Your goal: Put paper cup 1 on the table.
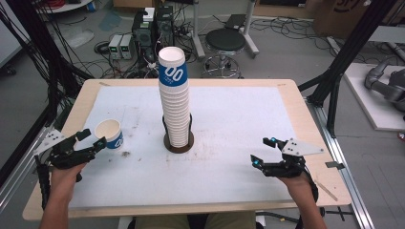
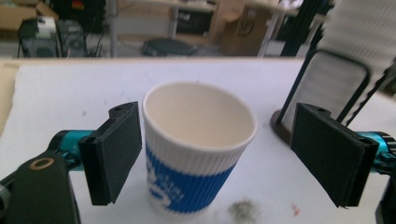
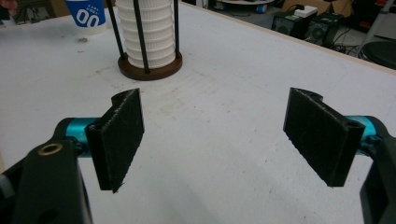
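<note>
High view first: a tall cup stack (image 1: 174, 102) stands in a holder (image 1: 179, 143) at the middle of the white tabletop (image 1: 239, 124), and one single cup (image 1: 109, 133) sits upright well to its left. The left tool (image 1: 90, 140) lies just beside that cup with its jaws apart, while the right tool (image 1: 265, 151) rests well away on the right side, also spread and holding nothing. Left gripper view: the cup (image 2: 198, 149) stands on the tabletop between the two pads (image 2: 116, 154); the near pad is close to its wall but a gap shows on each side, so nothing clamps it. The holder's black rods (image 2: 327, 88) rise behind to the right. Right gripper view: both pads (image 3: 121, 135) stand wide over bare tabletop, with the stack (image 3: 148, 32) and the cup (image 3: 88, 16) far ahead. By my judgement one cup is already separated and set down; the rest of the stack awaits.
</note>
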The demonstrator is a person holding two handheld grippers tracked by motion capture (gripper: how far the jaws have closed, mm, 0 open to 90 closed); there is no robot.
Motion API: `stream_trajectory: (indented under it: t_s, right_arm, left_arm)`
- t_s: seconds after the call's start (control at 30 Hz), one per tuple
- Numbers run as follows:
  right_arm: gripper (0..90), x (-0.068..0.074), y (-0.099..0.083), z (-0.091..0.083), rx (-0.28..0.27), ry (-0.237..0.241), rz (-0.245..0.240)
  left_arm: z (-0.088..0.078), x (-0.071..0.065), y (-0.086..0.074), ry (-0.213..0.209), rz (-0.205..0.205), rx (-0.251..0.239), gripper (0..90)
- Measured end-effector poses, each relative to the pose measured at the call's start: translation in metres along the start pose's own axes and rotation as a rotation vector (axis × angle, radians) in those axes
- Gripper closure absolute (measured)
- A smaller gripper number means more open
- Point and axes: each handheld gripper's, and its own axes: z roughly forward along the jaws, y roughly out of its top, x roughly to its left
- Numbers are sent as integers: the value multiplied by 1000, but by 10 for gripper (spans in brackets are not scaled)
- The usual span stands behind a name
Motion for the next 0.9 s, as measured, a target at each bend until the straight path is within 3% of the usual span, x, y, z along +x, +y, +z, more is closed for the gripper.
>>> stream_trajectory:
  t_s: [0.17, 0.3, 0.53, 0.9]
  right_arm:
    - [207, 0, -1, 1, 6, -8, 4]
    - [207, -1, -1, 1, 9, -18, 4]
    - [208, -2, -1, 0, 10, -34, 19]
    - [208, -4, -1, 0, 18, -48, 24]
  left_arm:
    - [0, -11, 6, -87, 15, -96, 164]
    - [2, -22, 11, -127, 31, -117, 156]
    - [10, -41, 18, -155, 71, -114, 149]
    - [17, -53, 19, -179, 89, -108, 150]
